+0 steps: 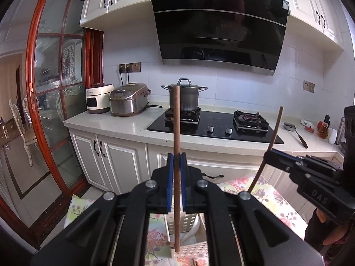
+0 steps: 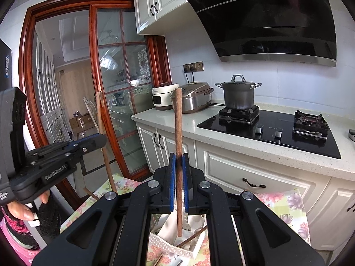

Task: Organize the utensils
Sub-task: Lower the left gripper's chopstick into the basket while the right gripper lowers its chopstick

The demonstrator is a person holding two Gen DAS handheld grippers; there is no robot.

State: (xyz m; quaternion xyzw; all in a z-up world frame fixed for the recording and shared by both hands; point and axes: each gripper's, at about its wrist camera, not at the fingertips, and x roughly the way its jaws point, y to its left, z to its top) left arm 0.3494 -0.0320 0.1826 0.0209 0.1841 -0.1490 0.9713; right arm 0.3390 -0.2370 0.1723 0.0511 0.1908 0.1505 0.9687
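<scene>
Chopsticks are held one in each gripper, both standing nearly upright. Nearest in the left wrist view, the left gripper [image 1: 177, 170] is closed on a brown chopstick [image 1: 176, 133], its blue pads pressing the stick on both sides; the lower end of the stick hangs above a white perforated utensil basket [image 1: 188, 247]. The basket stands on a floral tablecloth [image 1: 275, 199] that covers the near surface. In the right wrist view, the right gripper [image 2: 179, 170] is likewise clamped on a second chopstick [image 2: 178, 128], and its lower tip is inside or just over the same basket [image 2: 164, 241], where white spoons [image 2: 193, 223] and another brown stick lie. More loose sticks rest on the cloth beside the basket.

Farther away is a white kitchen counter [image 1: 124, 125] with a black gas hob [image 1: 213, 128]. A grey lidded pot [image 1: 184, 96] stands on the left burner. Left of it are two rice cookers [image 1: 128, 99], and a black range hood [image 1: 219, 28] hangs above.
</scene>
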